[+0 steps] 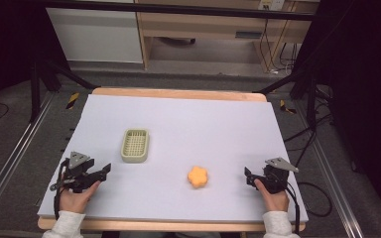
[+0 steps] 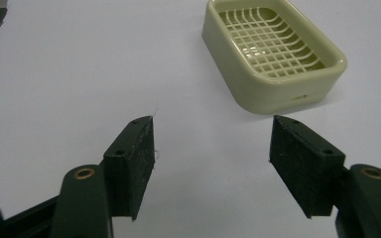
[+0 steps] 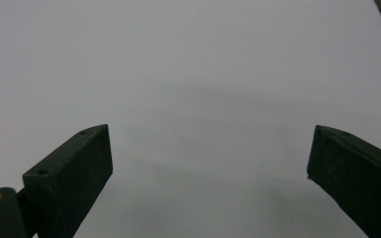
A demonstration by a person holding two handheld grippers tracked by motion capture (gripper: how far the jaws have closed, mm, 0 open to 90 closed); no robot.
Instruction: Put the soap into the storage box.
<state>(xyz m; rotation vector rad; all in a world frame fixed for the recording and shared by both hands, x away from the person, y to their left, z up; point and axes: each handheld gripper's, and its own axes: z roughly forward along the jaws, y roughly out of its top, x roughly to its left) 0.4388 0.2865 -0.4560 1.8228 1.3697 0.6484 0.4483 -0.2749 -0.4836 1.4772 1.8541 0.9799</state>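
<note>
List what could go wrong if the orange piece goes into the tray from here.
1. The orange piece looks soft and lobed; the right gripper, open beside it, may squash it or lose it.
2. The tray sits loose on the smooth mat and looks light; a nudge could slide it unless the open left gripper steadies it.
3. The tray is small, so the piece may catch on its rim.

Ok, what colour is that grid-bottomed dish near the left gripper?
Pale cream-green dish, clearest in the left gripper view.
</note>
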